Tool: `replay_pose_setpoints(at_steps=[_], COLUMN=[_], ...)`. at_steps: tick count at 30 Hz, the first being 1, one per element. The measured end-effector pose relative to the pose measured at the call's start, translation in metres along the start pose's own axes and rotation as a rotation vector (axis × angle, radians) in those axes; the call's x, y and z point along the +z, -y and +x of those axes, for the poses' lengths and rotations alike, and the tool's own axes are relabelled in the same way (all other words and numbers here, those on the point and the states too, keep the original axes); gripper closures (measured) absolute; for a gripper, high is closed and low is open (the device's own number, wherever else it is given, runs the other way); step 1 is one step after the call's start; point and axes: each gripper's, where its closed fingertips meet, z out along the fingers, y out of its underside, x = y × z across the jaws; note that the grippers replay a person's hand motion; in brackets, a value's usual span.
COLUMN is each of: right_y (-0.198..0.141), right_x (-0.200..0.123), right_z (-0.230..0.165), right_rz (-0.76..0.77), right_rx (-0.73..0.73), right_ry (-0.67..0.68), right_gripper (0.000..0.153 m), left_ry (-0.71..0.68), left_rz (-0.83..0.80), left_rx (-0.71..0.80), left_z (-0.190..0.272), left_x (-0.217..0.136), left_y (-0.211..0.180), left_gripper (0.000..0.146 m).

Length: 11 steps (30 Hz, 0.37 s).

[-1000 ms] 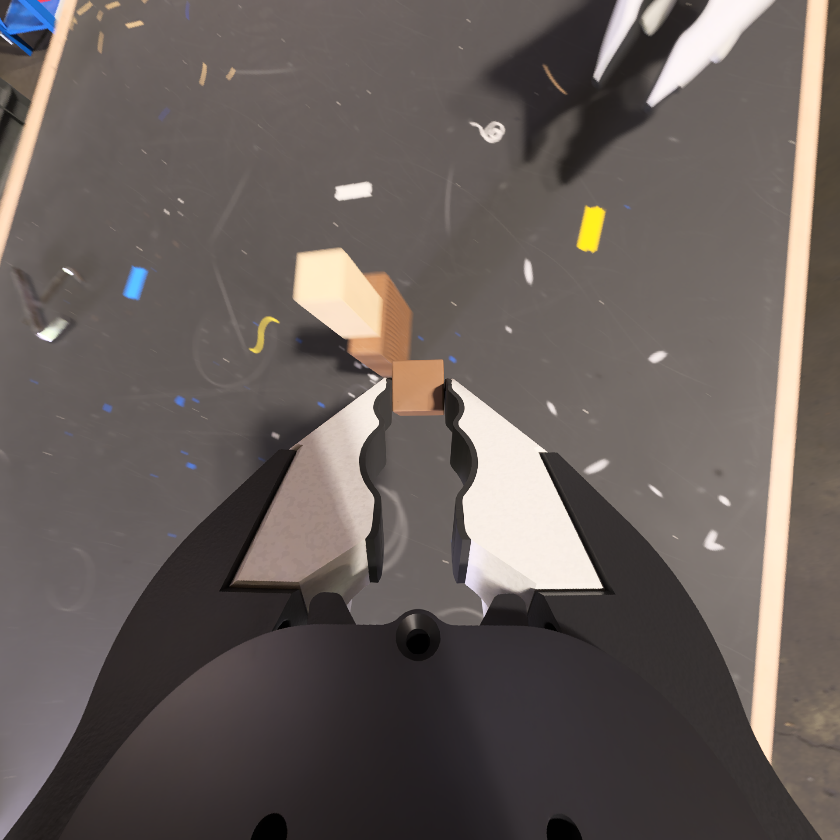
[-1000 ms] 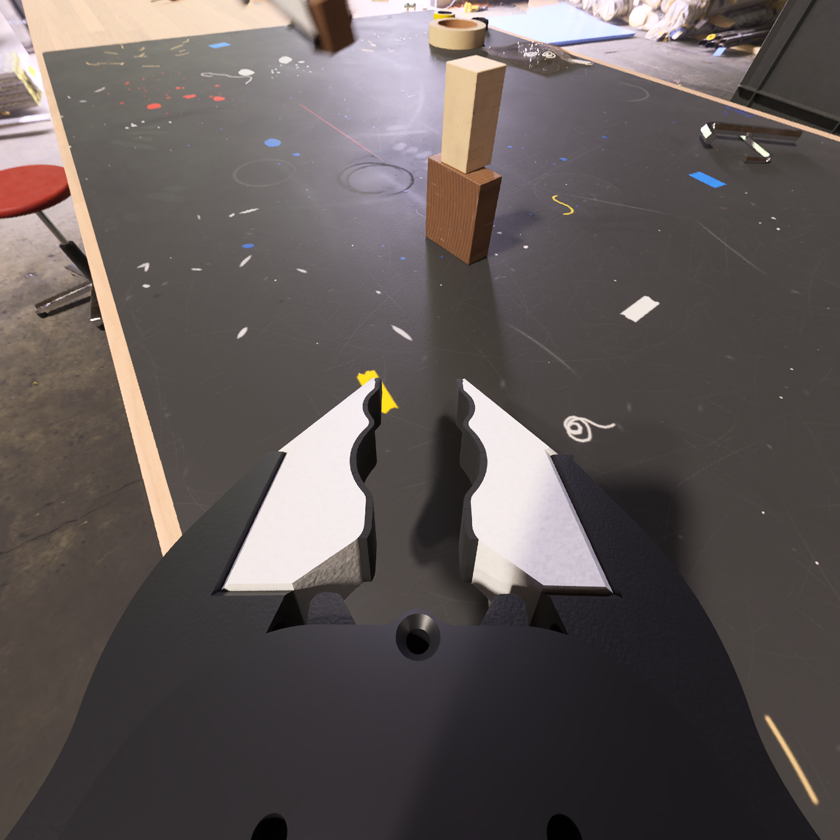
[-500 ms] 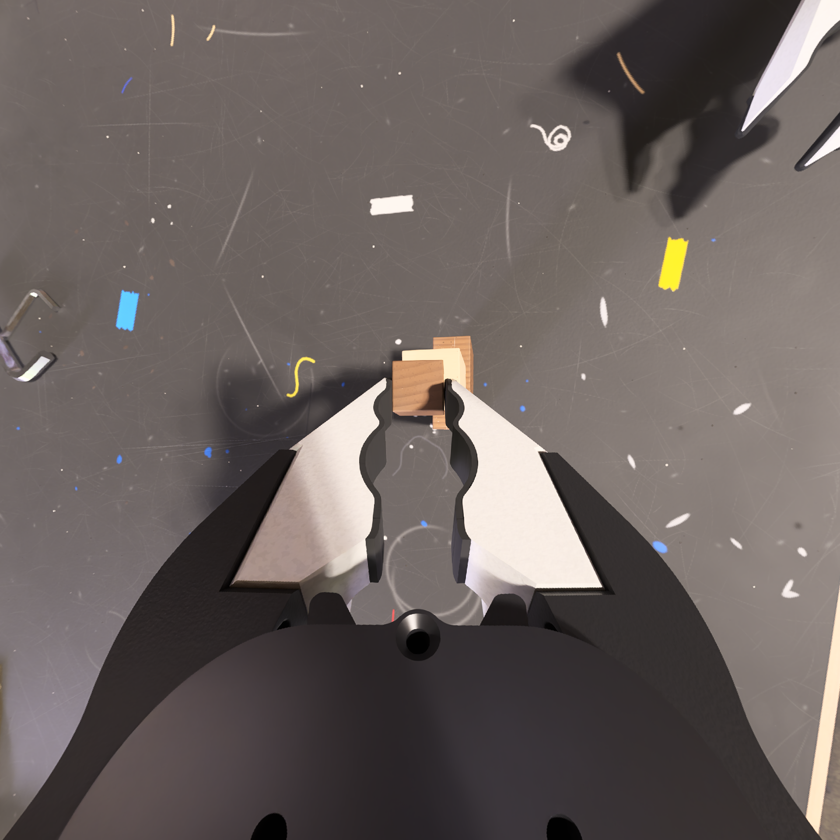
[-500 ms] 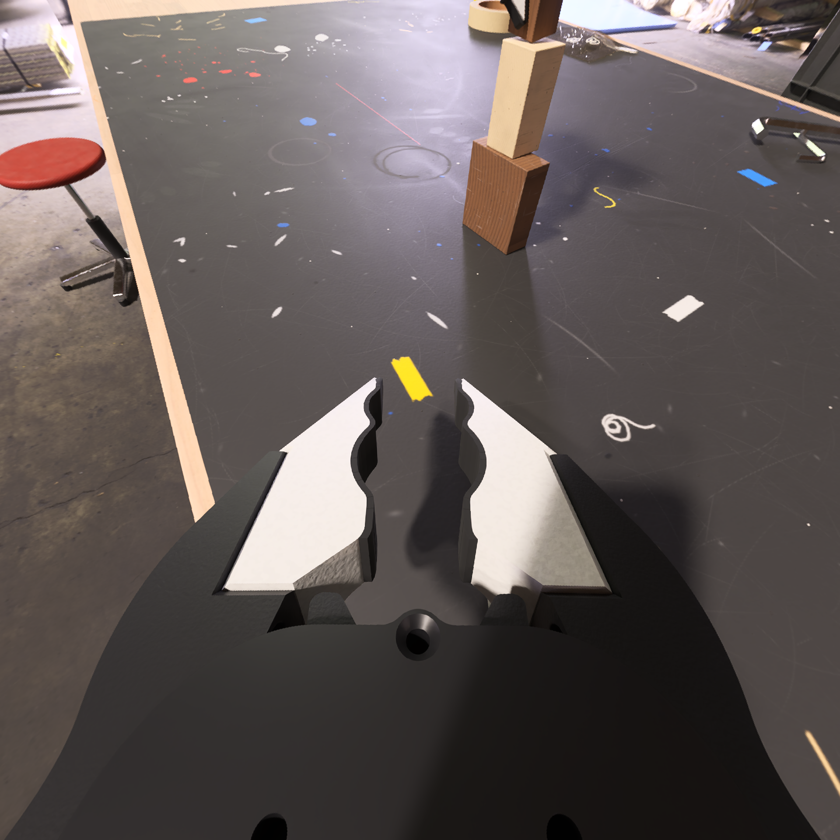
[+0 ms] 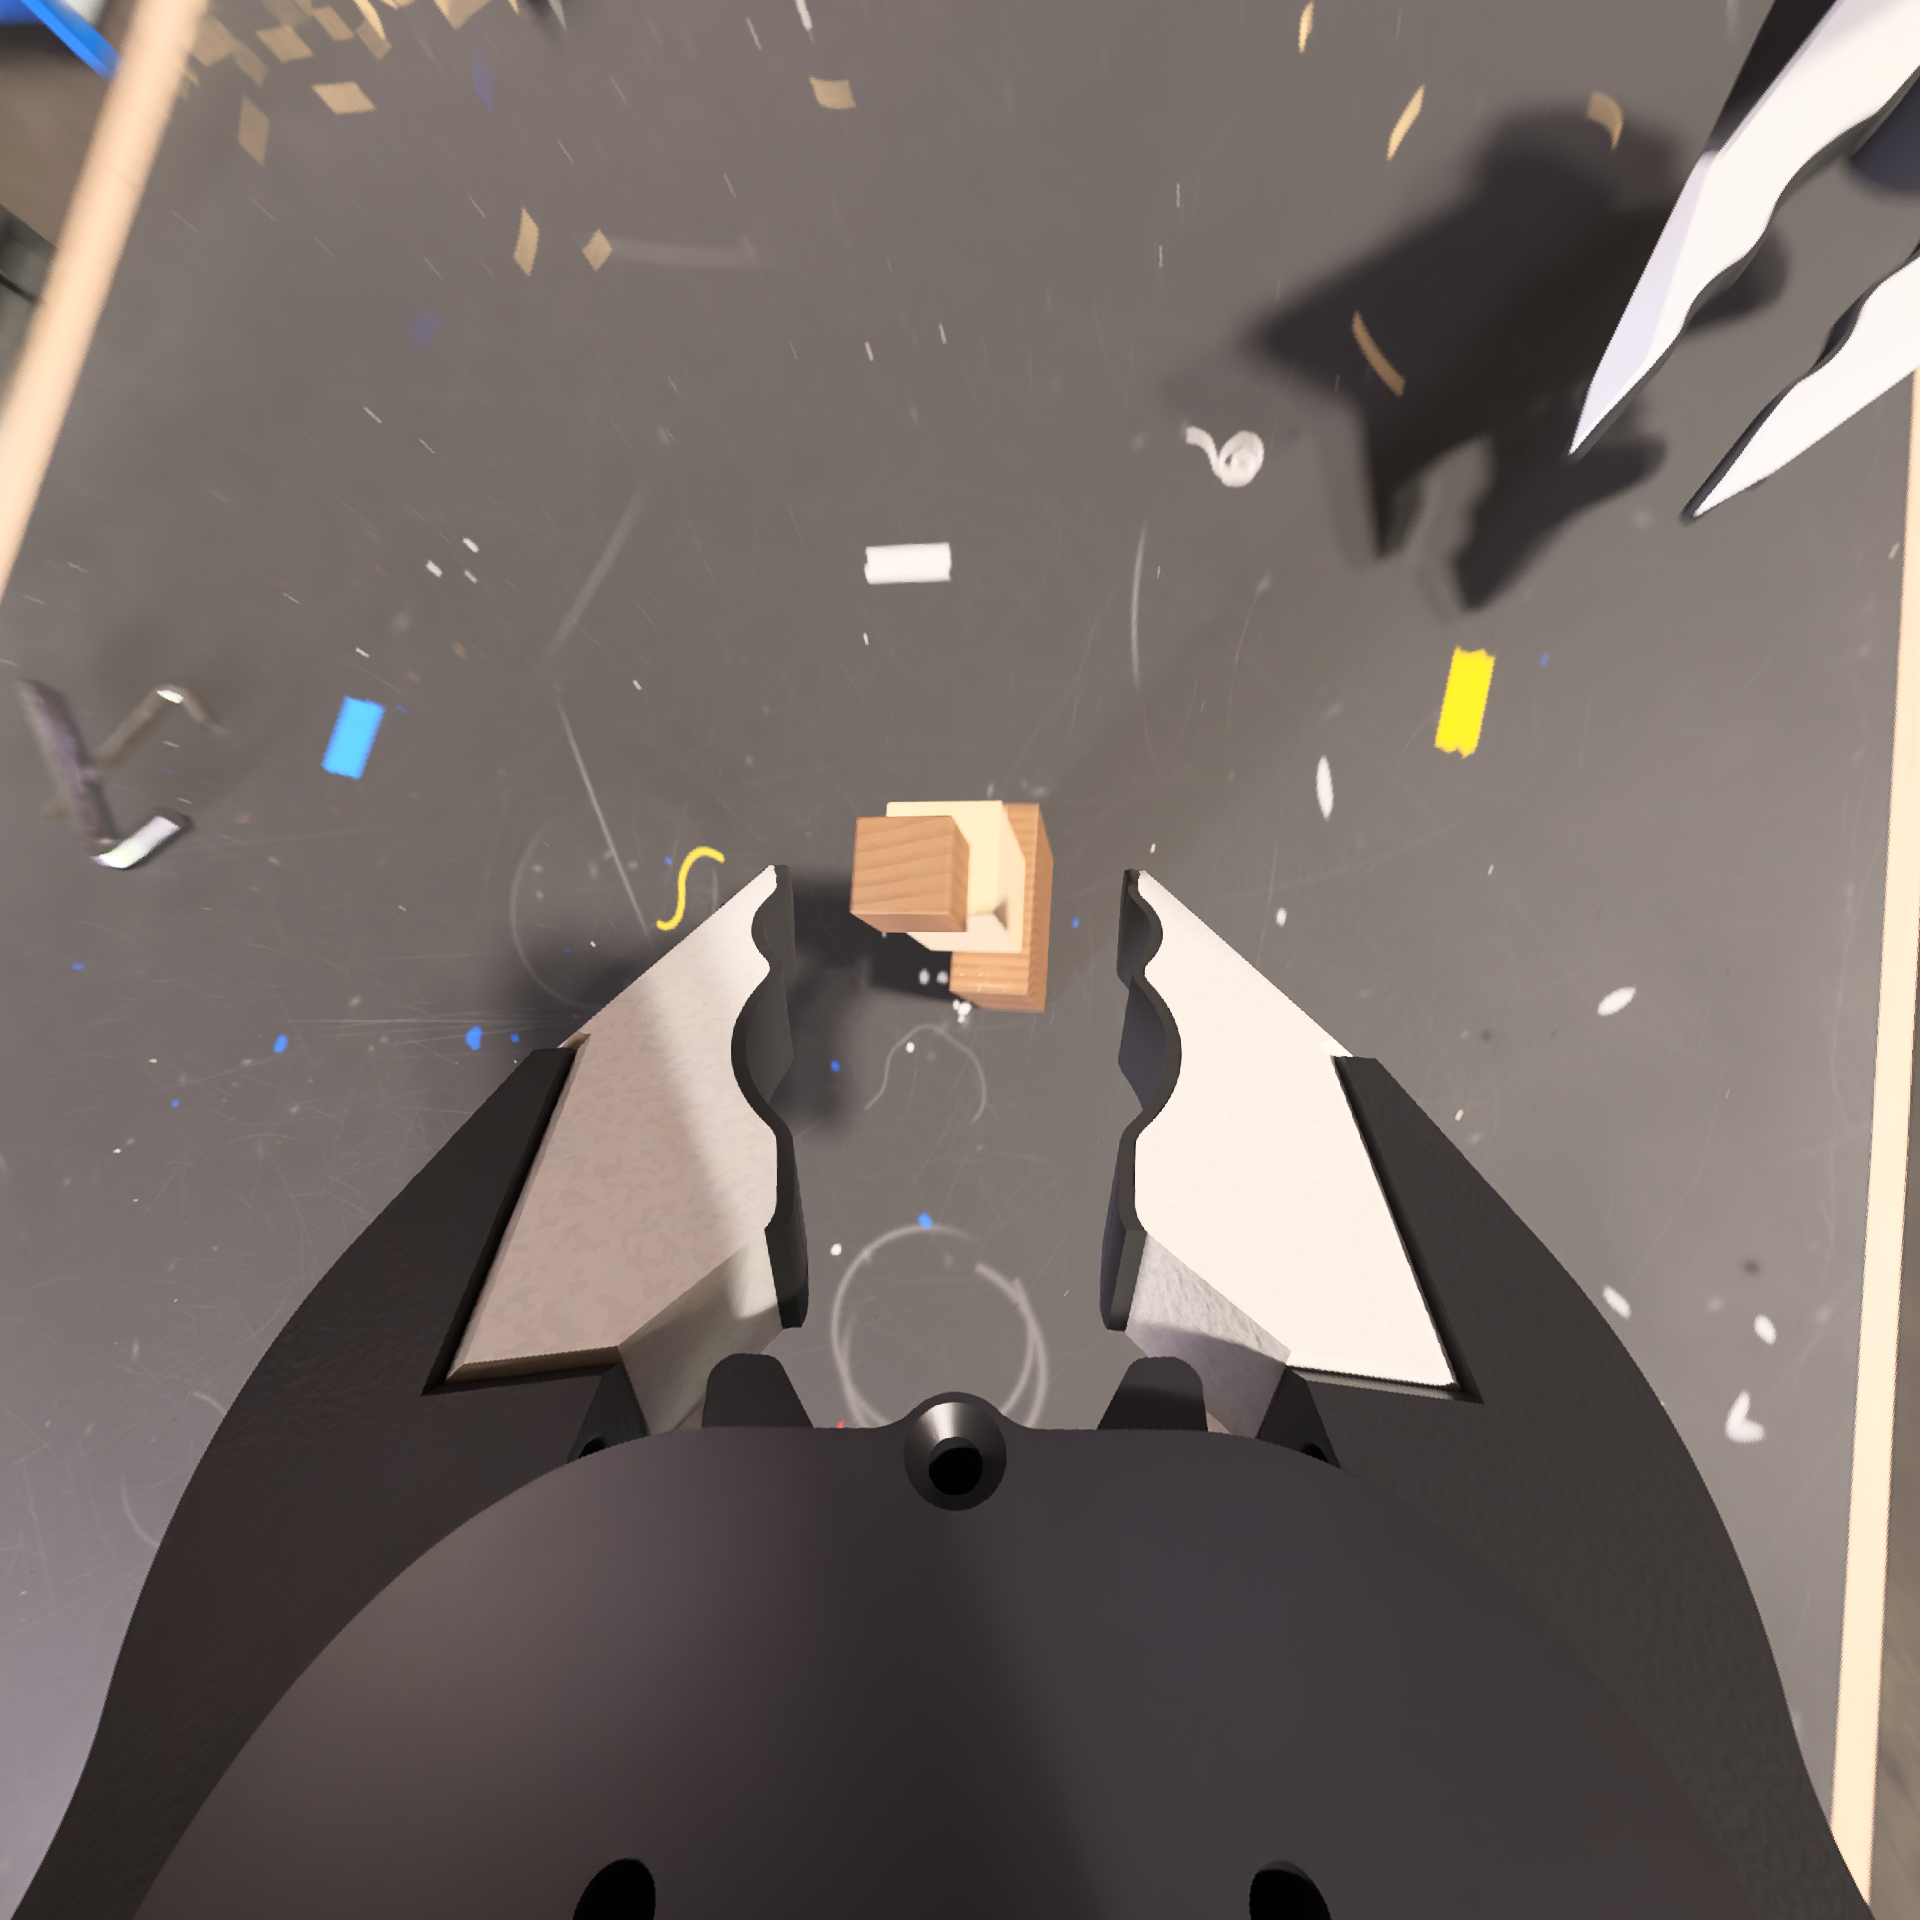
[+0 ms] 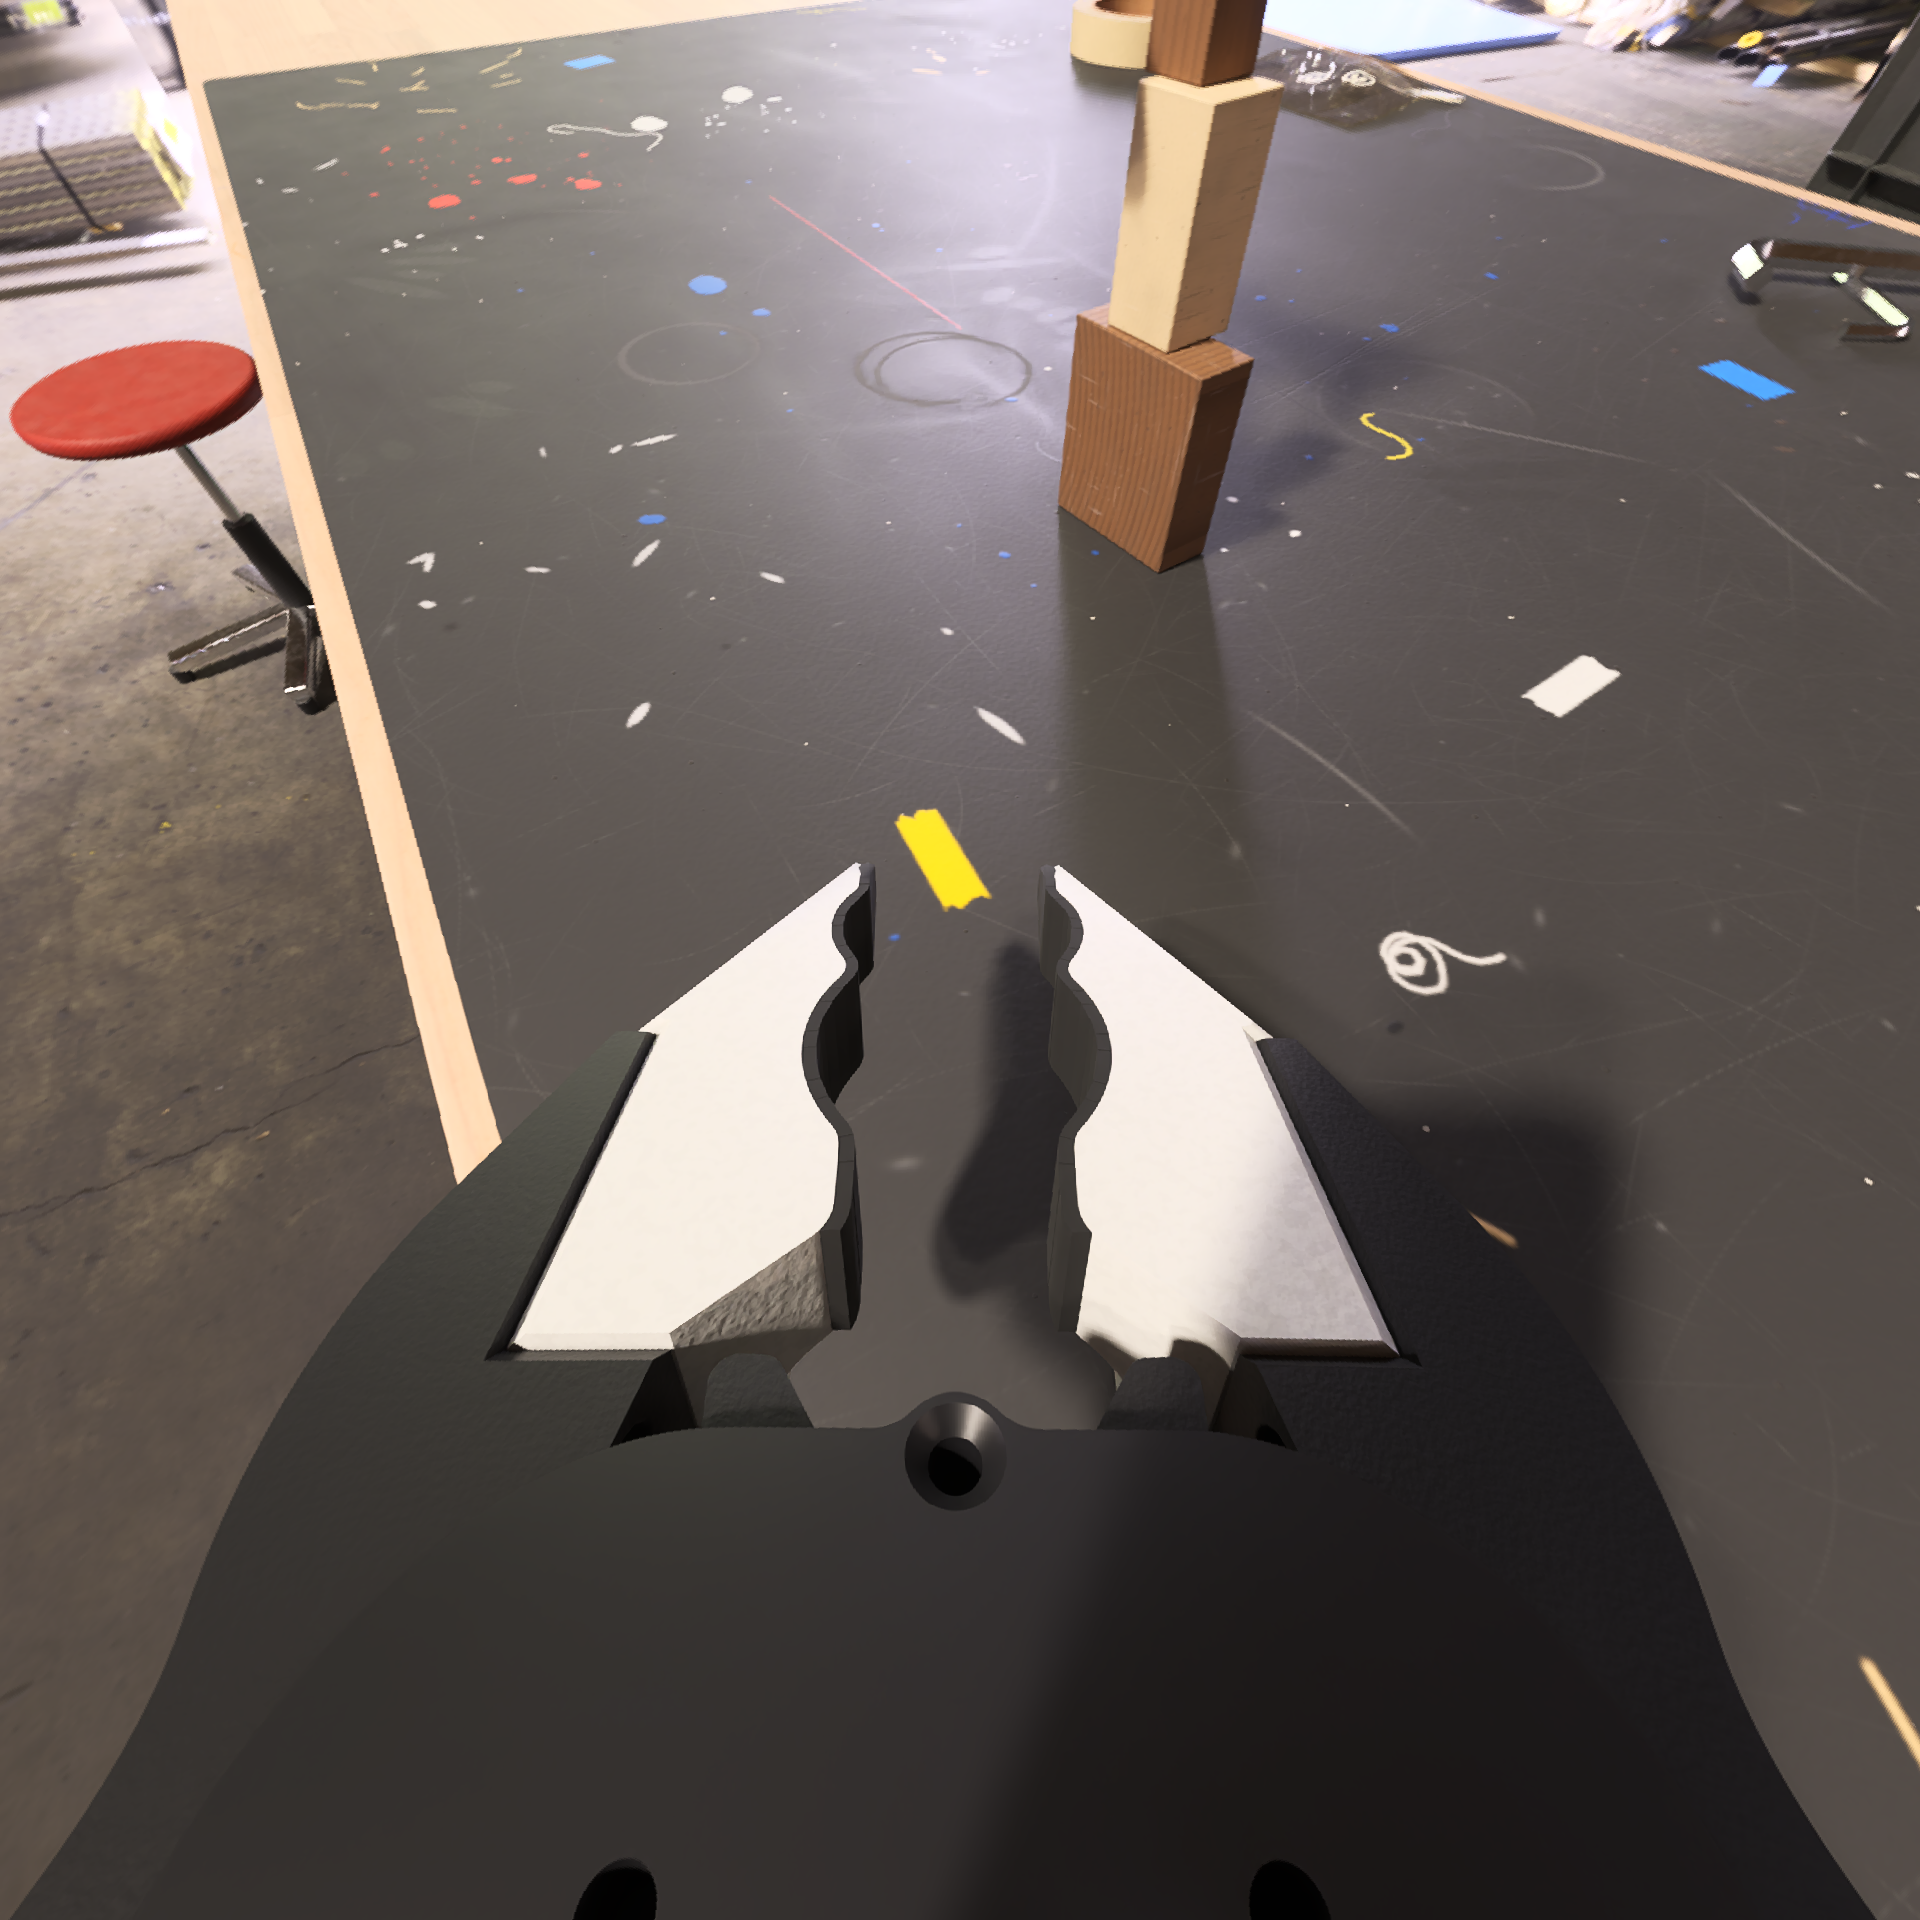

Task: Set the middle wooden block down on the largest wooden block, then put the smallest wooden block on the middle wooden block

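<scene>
Dark tabletop [image 5: 1039,312] | left gripper [image 5: 951,883] jaws apart above smallest block [image 5: 909,873] | right gripper [image 6: 956,883] jaws apart, empty

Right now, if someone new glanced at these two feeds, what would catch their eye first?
The three-block tower: a small brown wooden cube sits on a tall pale wooden block, which stands on a wider dark brown wooden block mid-table. Above it hangs the left gripper, jaws wide and empty. Nearer the table's edge, the open right gripper hovers by a yellow tape strip.
</scene>
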Motion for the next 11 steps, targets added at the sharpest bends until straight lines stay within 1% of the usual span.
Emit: replay_pose_setpoints(at_steps=[2,4,6,8,9,11], right_y=[0.001,0.001,0.001,0.001,0.000,-0.002], right_x=[-0.001,-0.001,-0.001,0.000,0.000,0.002], right_z=[0.003,0.006,0.009,0.012,0.014,0.018], right_rz=[0.006,0.009,0.009,0.006,0.000,-0.021], right_rx=[0.009,0.021,0.032,0.039,0.044,0.053], right_ry=[-0.013,-0.024,-0.038,-0.054,-0.067,-0.110], right_gripper=[0.122,0.122,0.122,0.122,0.122,0.122], left_ry=[0.083,0.204,0.306,0.319,0.336,0.383], left_rz=[0.118,0.205,0.222,0.195,0.186,0.187], left_rx=[-0.023,-0.065,-0.116,-0.165,-0.199,-0.296], left_z=[0.008,0.020,0.039,0.069,0.081,0.099], left_x=[-0.014,-0.022,-0.021,-0.011,-0.006,0.003], left_y=[0.004,-0.005,-0.026,-0.051,-0.062,-0.079], left_gripper=[0.082,0.080,0.079,0.077,0.072,0.067])
